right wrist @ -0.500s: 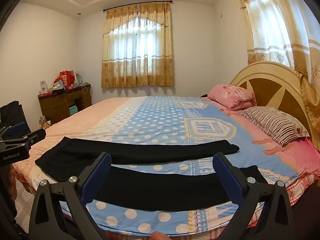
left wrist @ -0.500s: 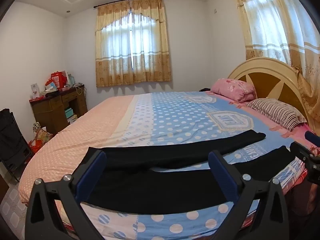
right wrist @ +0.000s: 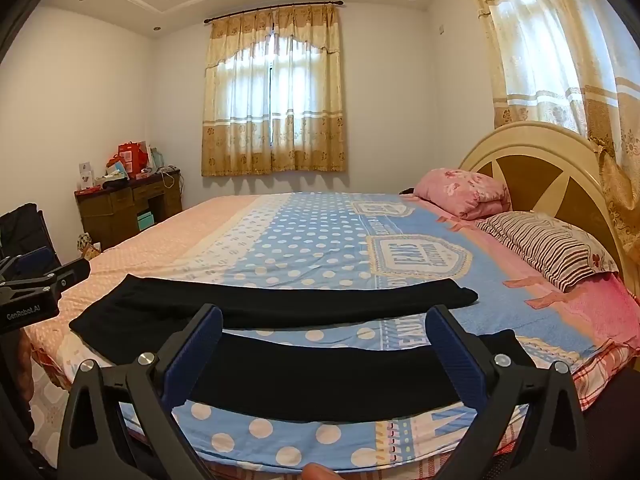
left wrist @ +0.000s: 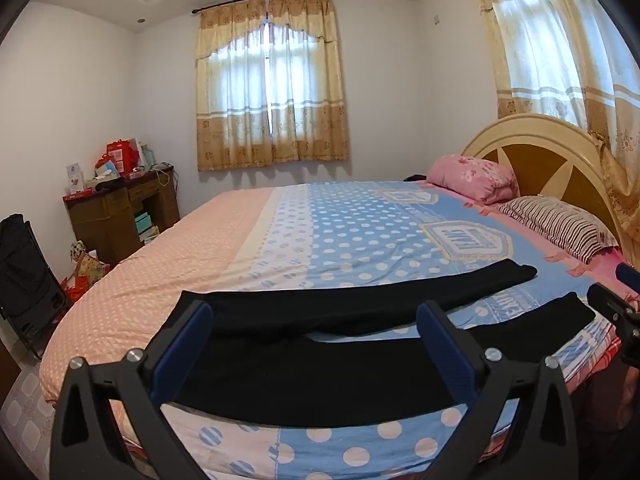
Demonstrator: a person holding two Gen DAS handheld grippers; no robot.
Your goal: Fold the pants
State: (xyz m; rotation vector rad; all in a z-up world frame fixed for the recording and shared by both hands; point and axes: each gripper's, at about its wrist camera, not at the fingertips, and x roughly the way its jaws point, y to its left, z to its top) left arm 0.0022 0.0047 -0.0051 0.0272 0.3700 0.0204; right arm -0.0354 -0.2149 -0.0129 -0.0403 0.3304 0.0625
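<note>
1. Two grippers hang over the near edge of a bed [left wrist: 248, 240], both spread wide with nothing between their blue pads.
2. Far left in the left wrist view, a black bag [left wrist: 24, 272] leans by the wall, and a brown desk [left wrist: 116, 216] stands behind it with red boxes [left wrist: 120, 156] on top.
3. Curtains [left wrist: 270, 100] cover the window on the back wall, above the far side of the bed.
4. Black pants [left wrist: 320, 376] lie flat across the near part of the bed, the waist toward the left and the two legs running right.
5. One leg lies nearer the edge, the other just beyond it; the legs part toward the right, with the dotted blue cover showing between them.
6. Left gripper [left wrist: 314, 336] hovers above the waist end and the near leg, released and clear of the cloth.
7. Right gripper [right wrist: 324, 340] hovers over the near leg farther right, also released and holding nothing.
8. In the right wrist view the left gripper shows at the left margin, beside the waist.
9. In the left wrist view the right gripper peeks in at the right edge, near the leg ends.
10. A fingertip [right wrist: 318, 472] shows at the bottom of the right wrist view.
11. At the right, a pink pillow [left wrist: 472, 178] and a striped pillow [left wrist: 560, 224] rest against the rounded headboard [left wrist: 532, 156], well apart from the pants.
</note>
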